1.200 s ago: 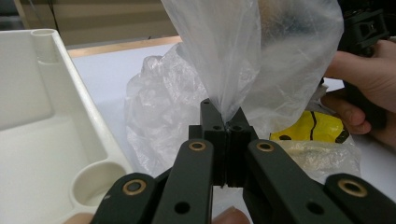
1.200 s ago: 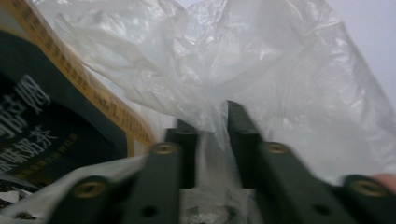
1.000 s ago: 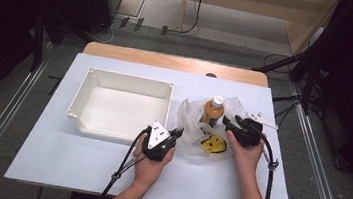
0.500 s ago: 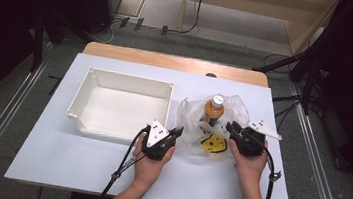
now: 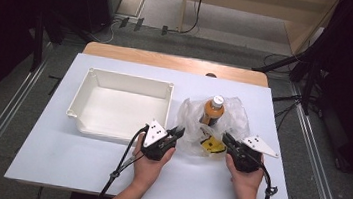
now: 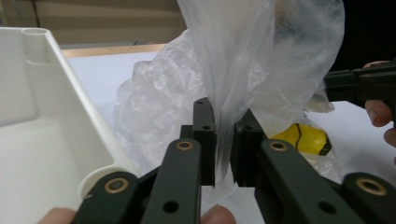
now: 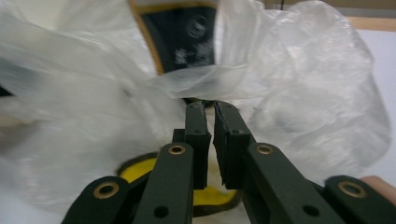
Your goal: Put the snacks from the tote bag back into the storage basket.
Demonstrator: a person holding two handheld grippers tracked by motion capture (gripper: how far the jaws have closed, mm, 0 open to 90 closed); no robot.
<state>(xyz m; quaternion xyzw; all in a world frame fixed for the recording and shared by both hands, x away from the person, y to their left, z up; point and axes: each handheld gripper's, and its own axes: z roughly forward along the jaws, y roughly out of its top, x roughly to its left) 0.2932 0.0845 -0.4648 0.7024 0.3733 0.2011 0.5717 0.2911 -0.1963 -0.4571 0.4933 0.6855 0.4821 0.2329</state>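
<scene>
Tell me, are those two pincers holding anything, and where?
Both hold the plastic bag. The left gripper pinches a fold of film at its near left side; the right gripper, jaws just closed, pinches film at its near right edge.

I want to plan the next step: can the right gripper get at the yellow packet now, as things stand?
Probably not directly. The yellow packet lies inside the clear plastic bag, and the right gripper is shut on the bag's film, as is the left gripper, so film covers the packet.

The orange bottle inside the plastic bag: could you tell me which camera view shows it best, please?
The high view: the orange bottle stands upright with its white cap clear, inside the plastic bag. The right gripper view gives a blurred part of its dark label behind film. The left gripper view gives bag film in front, so I cannot make it out.
</scene>
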